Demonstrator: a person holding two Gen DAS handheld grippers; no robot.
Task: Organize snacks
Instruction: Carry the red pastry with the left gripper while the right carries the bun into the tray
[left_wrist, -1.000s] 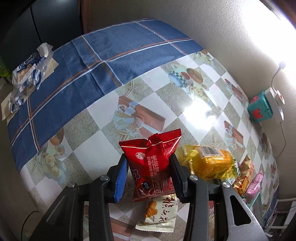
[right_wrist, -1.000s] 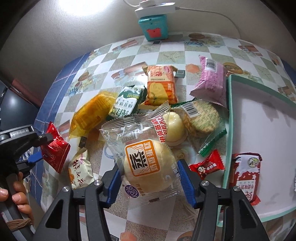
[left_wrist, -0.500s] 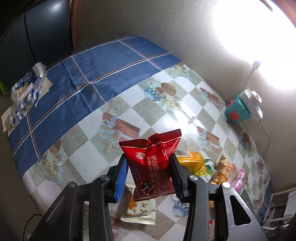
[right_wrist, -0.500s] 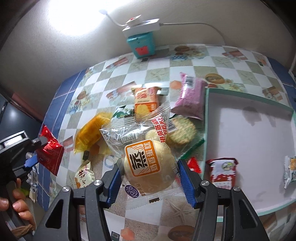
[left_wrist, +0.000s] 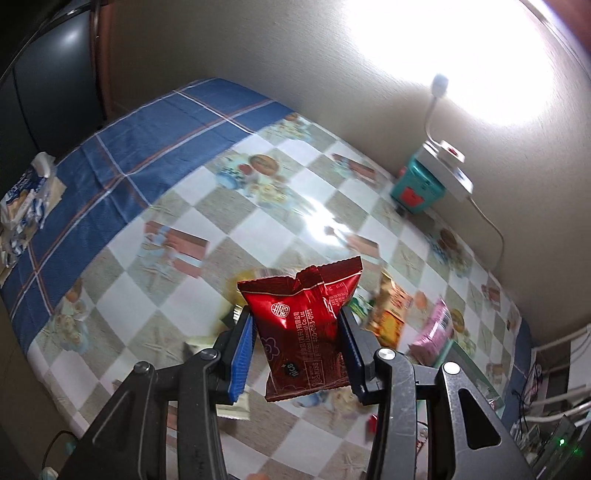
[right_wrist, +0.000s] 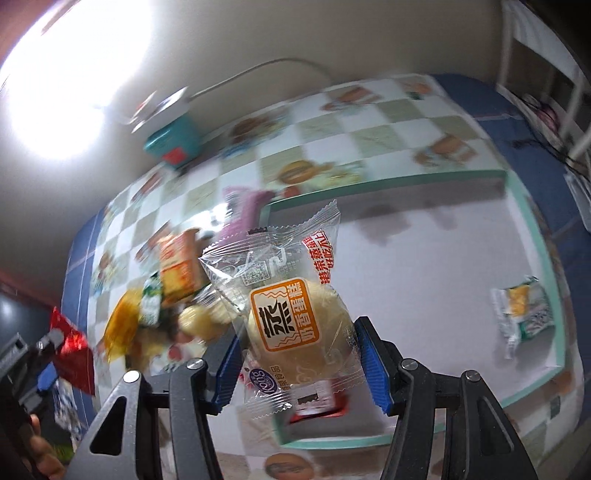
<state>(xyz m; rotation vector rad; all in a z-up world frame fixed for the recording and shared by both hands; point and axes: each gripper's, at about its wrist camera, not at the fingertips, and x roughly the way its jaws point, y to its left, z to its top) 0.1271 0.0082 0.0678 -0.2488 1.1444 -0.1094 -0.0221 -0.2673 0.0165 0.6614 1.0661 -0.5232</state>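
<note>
Gripping a shiny red foil snack packet, the left gripper held it above the checkered table. Right gripper clamped a clear-wrapped pale steamed cake over the white, teal-rimmed tray; remaining snacks lay blurred beside it.
</note>
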